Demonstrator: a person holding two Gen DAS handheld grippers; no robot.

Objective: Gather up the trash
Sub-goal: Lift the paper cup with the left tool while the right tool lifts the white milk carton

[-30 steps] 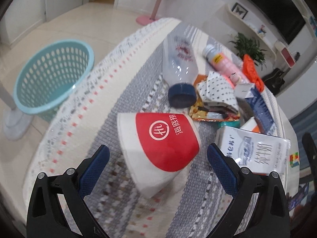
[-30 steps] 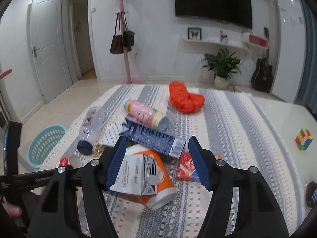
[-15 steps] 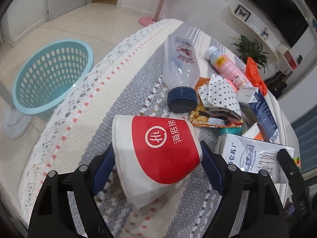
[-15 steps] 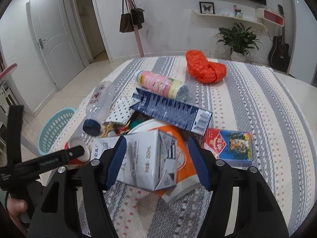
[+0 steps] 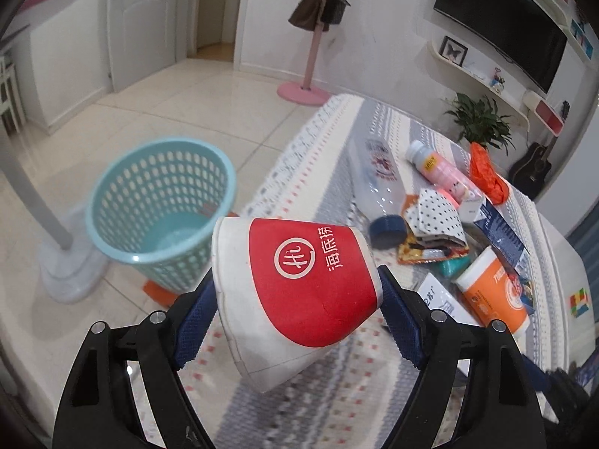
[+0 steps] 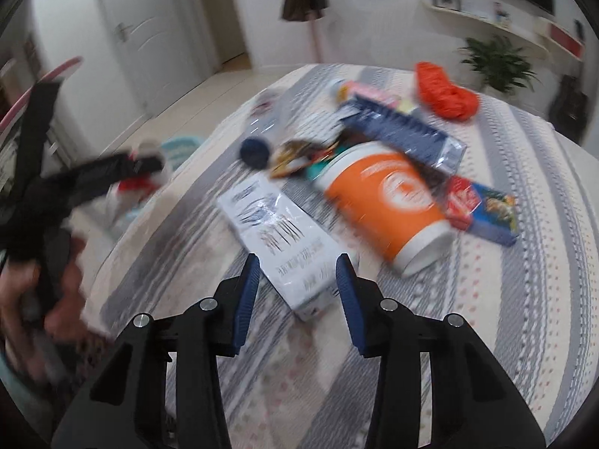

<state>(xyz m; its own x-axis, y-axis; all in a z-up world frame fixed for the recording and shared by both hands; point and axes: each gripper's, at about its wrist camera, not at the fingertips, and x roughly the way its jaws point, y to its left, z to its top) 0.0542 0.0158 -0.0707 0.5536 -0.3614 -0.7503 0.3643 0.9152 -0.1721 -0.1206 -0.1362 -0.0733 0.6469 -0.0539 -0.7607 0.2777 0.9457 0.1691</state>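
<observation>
My left gripper (image 5: 295, 299) is shut on a red and white paper cup (image 5: 299, 292) and holds it lifted above the table edge, to the right of the teal waste basket (image 5: 161, 209) on the floor. My right gripper (image 6: 297, 292) has its jaws around the near end of a white milk carton (image 6: 284, 239) that lies on the striped tablecloth (image 6: 524, 299). The view is blurred, so I cannot tell whether the pads touch the carton. An orange and white cup (image 6: 389, 202) lies just right of the carton.
More trash lies on the table: a clear bottle with a blue cap (image 5: 378, 176), a pink bottle (image 5: 441, 168), an orange bag (image 5: 486, 172), a blue box (image 6: 404, 131), a red and blue pack (image 6: 483, 205). A coloured cube (image 5: 578, 301) sits at the right edge.
My left gripper shut on the paper cup and lifted it off the table toward the basket side. My right gripper came down and narrowed around the milk carton.
</observation>
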